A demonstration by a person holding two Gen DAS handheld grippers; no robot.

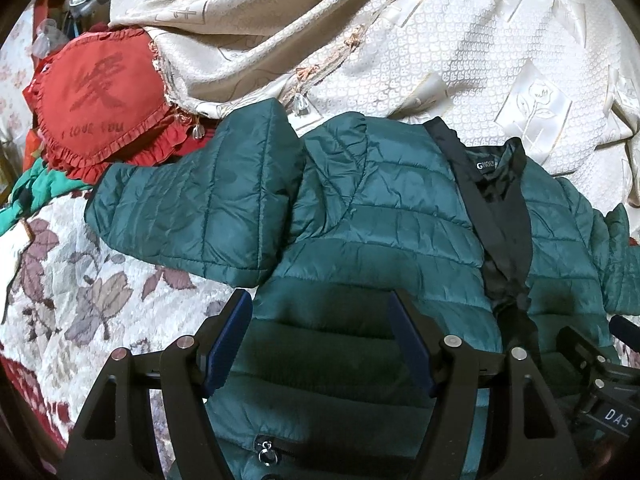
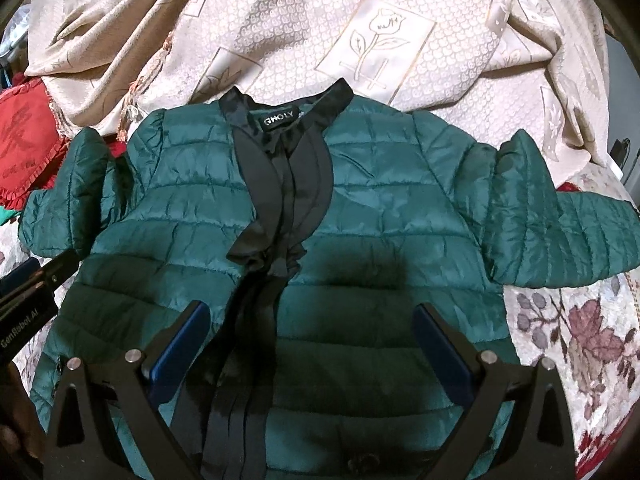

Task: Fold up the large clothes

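Both my left gripper [image 1: 320, 308] and right gripper [image 2: 310, 320] hang spread and empty over the green puffer jacket [image 2: 360, 208], lying face-up on the floral bedspread [image 2: 580, 340], and I judge its slippery quilted shell may slide from a shallow pinch.

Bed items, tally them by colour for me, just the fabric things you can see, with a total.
Green: 2, the quilted jacket and a bright green cloth
Red: 1, the heart cushion
Cream: 1, the draped curtain
Floral white: 1, the bedspread
Total: 5
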